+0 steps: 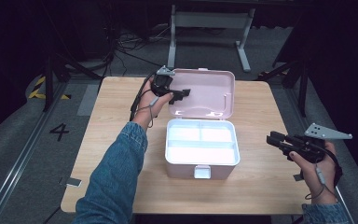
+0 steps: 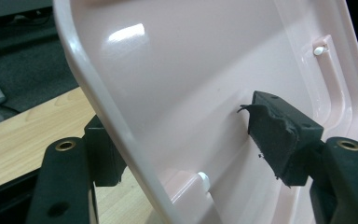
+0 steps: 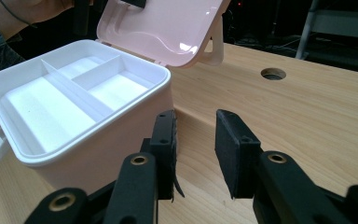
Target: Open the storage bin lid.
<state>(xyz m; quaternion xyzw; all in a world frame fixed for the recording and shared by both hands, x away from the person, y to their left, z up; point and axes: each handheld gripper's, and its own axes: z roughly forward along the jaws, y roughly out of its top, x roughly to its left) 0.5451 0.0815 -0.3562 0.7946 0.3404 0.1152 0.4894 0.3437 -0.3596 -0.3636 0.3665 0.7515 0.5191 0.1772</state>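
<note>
Wooden table point(image 1: 261, 112) carries a pink box point(image 1: 202, 148) at centre, white divided tray inside, lid point(image 1: 205, 92) raised at the far side. Left gripper point(image 1: 179, 93) straddles the lid's edge, one jaw on each face, not visibly clamped. Right gripper point(image 1: 275, 139) hovers right of the box, jaws apart, holding nothing.

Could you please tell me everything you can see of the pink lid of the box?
The lid is glossy pale pink plastic with rounded corners, a raised rim and a moulded handle recess. It stands open, tilted back behind the white divided tray, hinged at the box's far edge. The left gripper straddles its left edge, one jaw on each side, jaws apart.
</note>
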